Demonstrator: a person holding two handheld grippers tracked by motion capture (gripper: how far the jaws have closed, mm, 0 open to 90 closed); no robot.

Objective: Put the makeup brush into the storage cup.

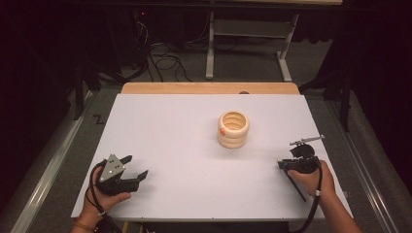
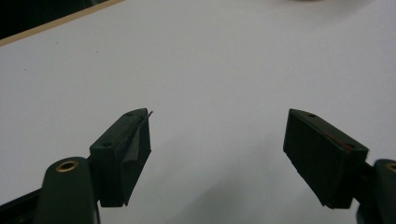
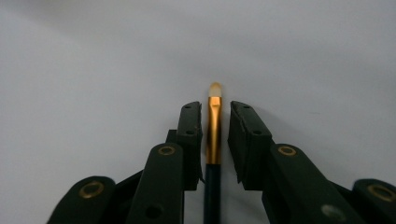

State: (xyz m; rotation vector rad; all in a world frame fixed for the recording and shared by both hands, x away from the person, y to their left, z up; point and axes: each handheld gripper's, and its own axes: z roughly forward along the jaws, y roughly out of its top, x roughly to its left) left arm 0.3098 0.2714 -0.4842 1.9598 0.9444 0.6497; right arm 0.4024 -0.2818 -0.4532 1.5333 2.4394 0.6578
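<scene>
A slim paintbrush with a dark handle, a gold metal ferrule and a pale, rounded tip (image 3: 214, 126) lies between the jaws of the right gripper (image 3: 215, 122), its long axis running straight along them and its tip poking just past their ends toward the top of the right gripper view. The jaws stand narrow, close on either side of the ferrule; a thin gap shows on the right side, so whether they truly pinch the brush cannot be told. In the high view the right gripper (image 1: 297, 162) sits at the lower right of the frame, the dark handle trailing down past the person's hand. The stack of cream wooden rings with one small orange bead on its side (image 1: 233, 129) stands upright near the frame's centre, up and to the left of the brush. The right hand is the nearer to it. At the lower left the left gripper (image 1: 130, 171) rests low over the white table (image 1: 184, 160), well apart from the rings, its jaws spread wide with nothing between them.
</scene>
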